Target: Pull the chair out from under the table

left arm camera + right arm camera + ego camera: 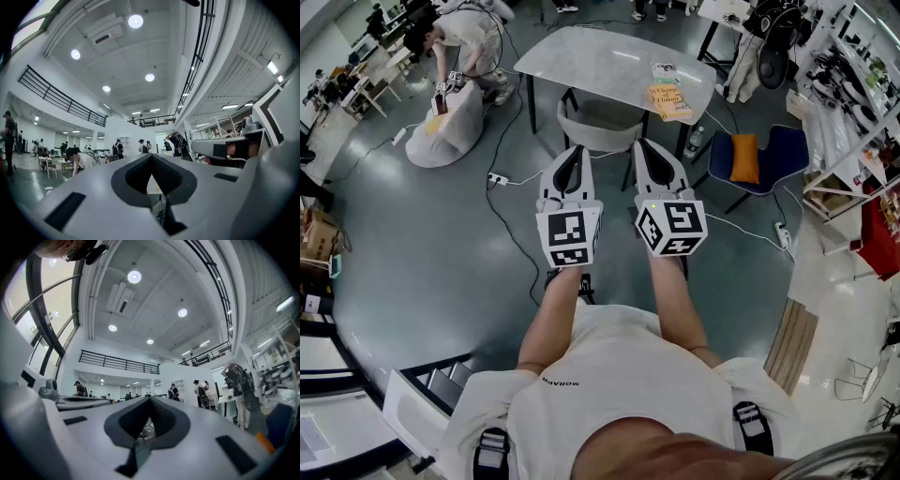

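In the head view a grey chair (600, 127) is tucked under the near edge of a pale marble-topped table (591, 58) with black legs. My left gripper (572, 155) and right gripper (645, 150) are held side by side in front of the chair back, a little short of it and not touching it. Both are shut with nothing between the jaws. In the left gripper view the left gripper (152, 161) points slightly upward toward the hall, and the right gripper (149, 404) does the same in the right gripper view.
A booklet (668, 94) lies on the table's right side. A blue chair with an orange cushion (748, 159) stands to the right. A person bends over a white beanbag (445, 127) at the left. Cables and a power strip (497, 178) cross the grey floor.
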`<state>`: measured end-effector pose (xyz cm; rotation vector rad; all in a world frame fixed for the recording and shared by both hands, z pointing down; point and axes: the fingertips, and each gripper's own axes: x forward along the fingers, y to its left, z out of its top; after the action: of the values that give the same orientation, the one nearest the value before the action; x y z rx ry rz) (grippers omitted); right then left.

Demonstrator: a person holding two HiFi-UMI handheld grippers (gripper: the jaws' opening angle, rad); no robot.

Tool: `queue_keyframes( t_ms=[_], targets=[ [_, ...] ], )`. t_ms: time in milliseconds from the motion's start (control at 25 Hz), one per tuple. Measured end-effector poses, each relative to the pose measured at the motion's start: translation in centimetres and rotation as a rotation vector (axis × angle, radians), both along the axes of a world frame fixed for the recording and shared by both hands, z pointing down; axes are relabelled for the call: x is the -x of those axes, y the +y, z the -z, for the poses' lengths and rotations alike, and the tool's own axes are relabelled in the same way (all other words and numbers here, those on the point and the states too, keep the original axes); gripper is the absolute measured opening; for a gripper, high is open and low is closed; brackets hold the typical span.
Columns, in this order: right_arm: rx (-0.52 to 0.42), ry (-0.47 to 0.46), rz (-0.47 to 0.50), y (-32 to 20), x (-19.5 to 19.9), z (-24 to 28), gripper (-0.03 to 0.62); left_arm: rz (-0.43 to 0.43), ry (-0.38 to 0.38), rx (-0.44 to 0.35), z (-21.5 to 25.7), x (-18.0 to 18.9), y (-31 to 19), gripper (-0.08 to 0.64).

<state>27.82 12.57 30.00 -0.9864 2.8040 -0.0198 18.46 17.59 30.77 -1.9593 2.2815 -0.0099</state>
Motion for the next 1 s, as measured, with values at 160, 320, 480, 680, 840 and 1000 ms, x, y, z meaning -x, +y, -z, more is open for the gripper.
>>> queue_keyframes(
  t_ms=[160,320,480,680,840,1000],
  targets=[
    [0.009,0.005,-0.012,0.0,0.0,-0.4,0.012,-0.004,0.004,0.001,-0.2,0.2,0.1,0.005],
    [0.007,0.014,-0.01,0.3,0.6,-0.8,0.012,-0.009,0.01,0.004,-0.5,0.6,0.2,0.005],
    [0.005,0.019,-0.016,0.3,1.4,-0.8,0.012,-0.021,0.019,0.002,-0.5,1.4,0.1,0.005],
    [0.01,0.019,-0.031,-0.1,3.2,-0.9,0.012,-0.037,0.016,-0.001,-0.5,3.3,-0.4,0.005],
    [0.014,0.005,-0.043,-0.2,4.9,-0.8,0.012,-0.05,0.017,-0.008,-0.5,5.3,-0.7,0.005],
    [0.008,-0.008,-0.068,-0.2,6.8,-0.8,0.012,-0.068,0.003,-0.02,-0.4,7.5,-0.8,0.005]
  ],
)
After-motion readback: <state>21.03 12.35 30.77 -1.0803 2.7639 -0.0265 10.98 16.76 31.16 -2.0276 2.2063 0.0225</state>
